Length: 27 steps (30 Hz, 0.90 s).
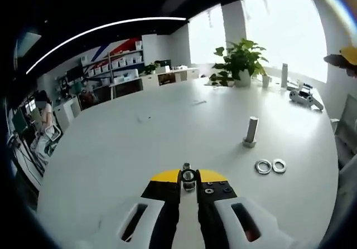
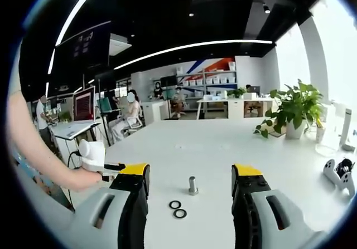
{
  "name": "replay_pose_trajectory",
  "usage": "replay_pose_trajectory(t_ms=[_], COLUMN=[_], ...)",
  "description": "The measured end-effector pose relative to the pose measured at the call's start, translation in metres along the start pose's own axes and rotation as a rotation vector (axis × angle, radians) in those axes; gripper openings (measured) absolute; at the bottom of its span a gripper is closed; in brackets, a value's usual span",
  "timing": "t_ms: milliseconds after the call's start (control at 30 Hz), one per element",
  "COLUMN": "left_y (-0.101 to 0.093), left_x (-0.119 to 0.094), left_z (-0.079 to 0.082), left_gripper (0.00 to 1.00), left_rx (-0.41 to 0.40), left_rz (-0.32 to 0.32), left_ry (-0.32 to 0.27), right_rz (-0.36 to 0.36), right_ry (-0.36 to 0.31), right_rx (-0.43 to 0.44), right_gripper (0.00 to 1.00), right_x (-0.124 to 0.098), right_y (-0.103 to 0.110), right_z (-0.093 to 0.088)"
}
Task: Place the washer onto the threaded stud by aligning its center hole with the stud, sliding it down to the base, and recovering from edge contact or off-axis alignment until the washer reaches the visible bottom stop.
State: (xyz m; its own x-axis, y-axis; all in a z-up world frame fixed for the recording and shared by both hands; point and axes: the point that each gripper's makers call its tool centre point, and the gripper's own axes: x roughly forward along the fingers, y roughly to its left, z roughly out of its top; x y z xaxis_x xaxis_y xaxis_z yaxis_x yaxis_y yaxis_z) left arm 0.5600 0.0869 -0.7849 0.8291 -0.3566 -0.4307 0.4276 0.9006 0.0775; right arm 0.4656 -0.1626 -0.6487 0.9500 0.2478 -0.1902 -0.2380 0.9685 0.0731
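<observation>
On the white table (image 1: 139, 143) the threaded stud (image 1: 251, 131) stands upright, its long axis vertical, with two washers (image 1: 270, 166) lying flat at its 5 o'clock (untouched), while the left gripper (image 1: 188, 177) is pinched together and the right gripper (image 2: 191, 177) gapes wide

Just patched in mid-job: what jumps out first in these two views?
The threaded stud stands upright and bare on the white table, with two washers lying flat close beside it. The right tongs are spread wide around that spot; the left tongs are shut on a small metal piece. A potted plant sits farther back.
</observation>
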Motion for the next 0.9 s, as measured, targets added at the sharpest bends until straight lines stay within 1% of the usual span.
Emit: replay_pose_trajectory(t_ms=[200,333,433,500,567,767,900], left_y=[0.000,-0.002,-0.001,0.000,0.000,-0.002,-0.001], left_x=[0.003,0.009,0.011,0.011,0.013,0.016,0.018], left_z=[0.005,0.004,0.005,0.006,0.006,0.006,0.004], left_gripper=[0.08,0.08,0.08,0.08,0.08,0.08,0.08], left_rx=[0.006,0.041,0.021,0.040,0.026,0.041,0.036], left_rz=[-0.006,-0.012,-0.011,-0.002,-0.009,-0.014,-0.012], left_ry=[0.009,0.044,0.050,0.053,0.058,0.074,0.086], right_rz=[-0.001,-0.004,-0.006,-0.002,0.001,0.005,0.006], right_ry=[-0.003,-0.002,-0.002,-0.001,-0.002,-0.002,-0.003], right_rx=[-0.002,0.001,0.002,0.001,0.003,0.005,0.010], right_gripper=[0.61,0.61,0.61,0.61,0.61,0.61,0.61], right_x=[-0.001,-0.002,-0.002,-0.002,-0.001,0.000,0.000], right_y=[0.001,0.000,0.000,0.001,0.001,0.000,-0.002], right_z=[0.002,0.002,0.002,0.001,0.002,0.001,0.001])
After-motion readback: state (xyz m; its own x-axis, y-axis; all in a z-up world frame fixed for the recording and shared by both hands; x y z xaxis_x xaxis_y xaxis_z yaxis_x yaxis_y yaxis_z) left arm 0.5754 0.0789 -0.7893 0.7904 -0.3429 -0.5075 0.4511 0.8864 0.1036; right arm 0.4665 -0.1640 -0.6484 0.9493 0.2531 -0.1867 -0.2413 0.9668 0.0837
